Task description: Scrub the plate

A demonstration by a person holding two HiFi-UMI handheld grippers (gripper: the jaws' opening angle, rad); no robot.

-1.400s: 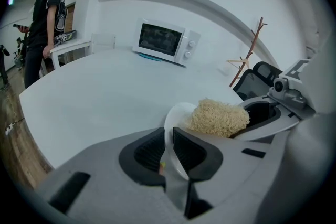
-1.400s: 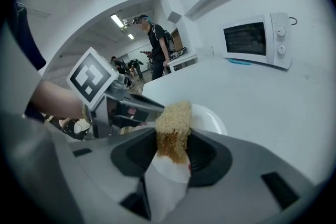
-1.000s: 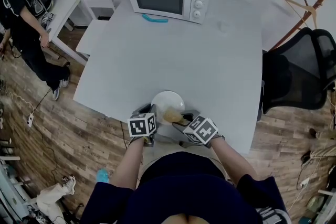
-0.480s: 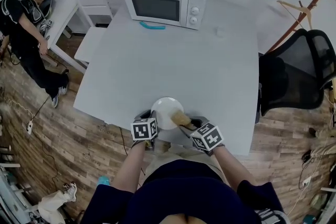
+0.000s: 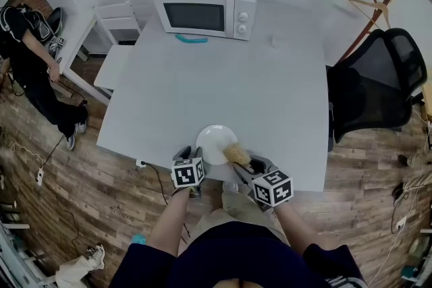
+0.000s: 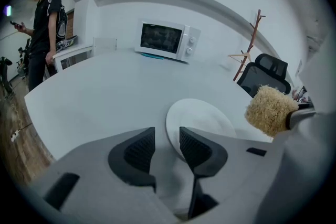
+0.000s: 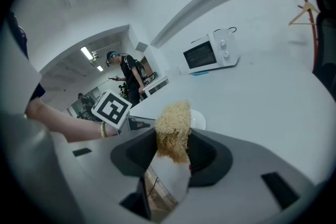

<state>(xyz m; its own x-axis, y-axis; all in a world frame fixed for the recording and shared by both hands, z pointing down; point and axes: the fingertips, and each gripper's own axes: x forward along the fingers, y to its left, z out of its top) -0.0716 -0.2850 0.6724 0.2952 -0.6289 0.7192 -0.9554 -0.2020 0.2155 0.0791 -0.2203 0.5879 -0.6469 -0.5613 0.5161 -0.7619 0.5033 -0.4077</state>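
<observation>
Round white plate [image 5: 214,143] lies flat; left gripper [image 6: 167,139], jaws just opening, holds nothing; right gripper [image 7: 170,145] clamps tan fibrous scrubber [image 7: 173,122] above its near-right rim, so scrubbing seems done.

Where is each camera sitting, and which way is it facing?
Head view: on the person's head, facing steeply down at the table and plate; both forearms and lap show.
Left gripper view: on the left gripper, looking along its jaws, which have just been opening, plate rim at the gap, unpinched, toward the microwave; no body part shows.
Right gripper view: on the right gripper, shut on the scrubber, looking across the table; left forearm shows.
Shared: all three see the plate and microwave.
</observation>
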